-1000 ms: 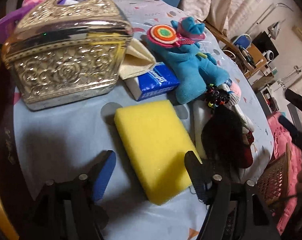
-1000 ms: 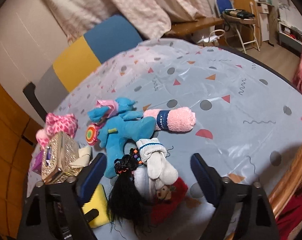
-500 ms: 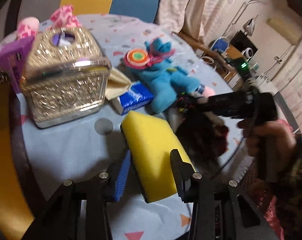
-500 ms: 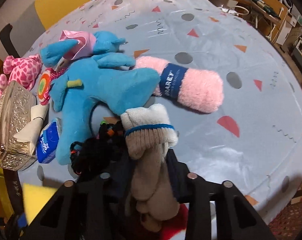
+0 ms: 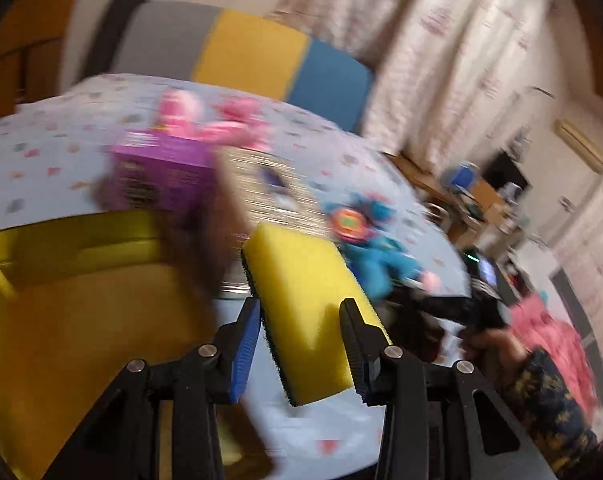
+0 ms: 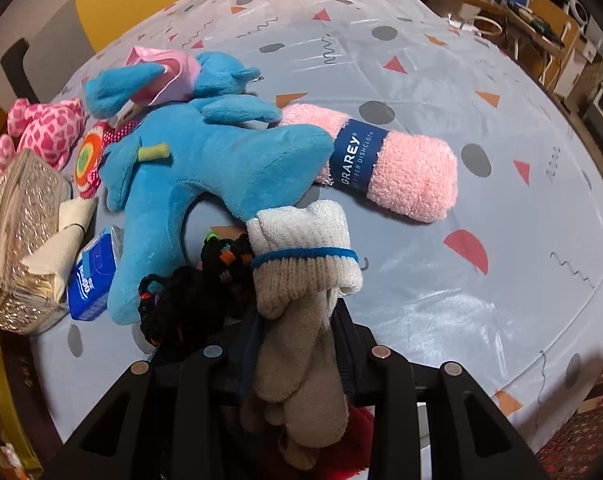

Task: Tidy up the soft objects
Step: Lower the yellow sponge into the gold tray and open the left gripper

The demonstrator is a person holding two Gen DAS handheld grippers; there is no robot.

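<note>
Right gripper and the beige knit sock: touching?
Touching. The right wrist view shows the right gripper with both fingers pressed against the beige knit sock, pinching it.

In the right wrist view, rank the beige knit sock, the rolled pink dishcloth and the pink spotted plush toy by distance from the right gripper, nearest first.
1. Beige knit sock: clamped between the right gripper's fingers, bottom centre.
2. Rolled pink dishcloth: beyond the sock, right of centre.
3. Pink spotted plush toy: far left, behind the gold box.

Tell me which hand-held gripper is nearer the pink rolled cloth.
Right. The right hand-held gripper, clamped on a beige sock, sits just short of the pink rolled cloth. The left hand-held gripper holds a yellow sponge farther off.
</note>
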